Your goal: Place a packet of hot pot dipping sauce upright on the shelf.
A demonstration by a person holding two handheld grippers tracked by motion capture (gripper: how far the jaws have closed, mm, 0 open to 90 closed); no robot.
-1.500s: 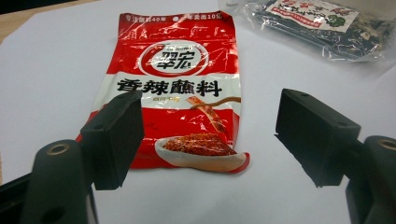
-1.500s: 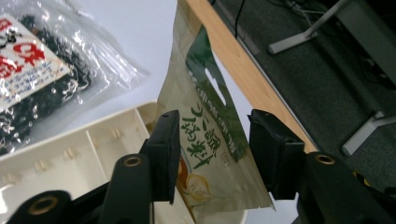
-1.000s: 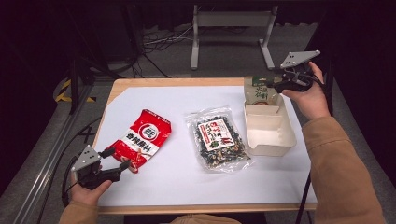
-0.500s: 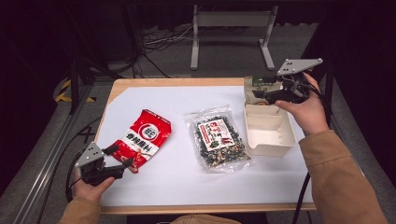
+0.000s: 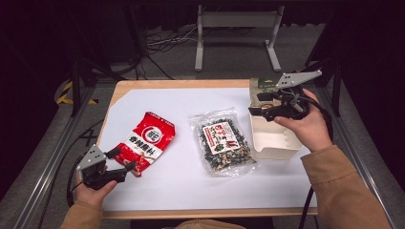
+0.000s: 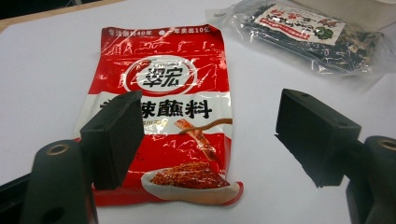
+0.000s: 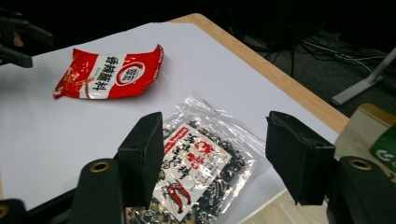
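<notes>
Red sachet (image 6: 163, 112), light, crinkly and likely slippery, lies flat on the white table (image 5: 191, 191) just ahead of the wide-open, empty left gripper (image 6: 210, 140), best pinched at its near edge.

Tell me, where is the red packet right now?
In the high view, the red packet lies flat on the table's left side, just ahead of the left gripper and left of the clear bag.

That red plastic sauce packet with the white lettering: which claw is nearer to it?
The left. The left claw sits open at the near end of the red plastic sauce packet, jaws spread either side. The right claw hovers open across the table over the white box.
</notes>
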